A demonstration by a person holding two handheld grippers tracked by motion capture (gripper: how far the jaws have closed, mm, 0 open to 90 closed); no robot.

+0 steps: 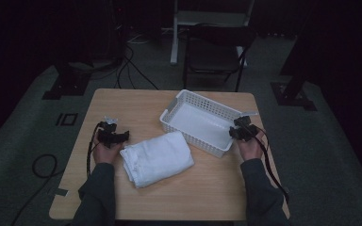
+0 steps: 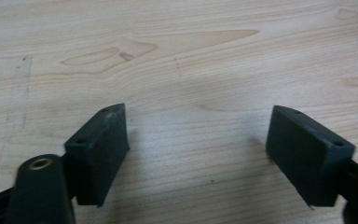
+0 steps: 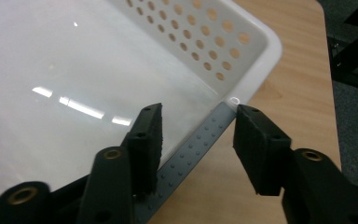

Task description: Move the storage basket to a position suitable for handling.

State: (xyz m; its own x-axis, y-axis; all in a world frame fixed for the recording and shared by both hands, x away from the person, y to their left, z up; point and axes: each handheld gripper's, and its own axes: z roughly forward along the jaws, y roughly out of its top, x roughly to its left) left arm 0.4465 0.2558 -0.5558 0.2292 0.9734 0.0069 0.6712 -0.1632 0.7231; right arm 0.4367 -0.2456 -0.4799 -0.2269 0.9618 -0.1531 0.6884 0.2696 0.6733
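A folded white towel (image 1: 156,157) lies on the wooden table (image 1: 207,188), left of centre. A white perforated basket (image 1: 198,123) stands behind and to the right of it, with nothing inside. My left gripper (image 1: 112,134) rests just left of the towel, open over bare wood (image 2: 177,56), and the left gripper (image 2: 198,116) has nothing between its fingers. My right gripper (image 1: 242,129) is at the basket's right end. In the right gripper view the right gripper (image 3: 198,112) is open and straddles the basket's wall (image 3: 205,42), one jaw inside and one outside.
A dark folding chair (image 1: 214,52) stands behind the table's far edge, with cables (image 1: 132,66) on the floor to its left. The table's right edge (image 3: 326,93) runs close to the basket. Bare wood stretches in front of the towel.
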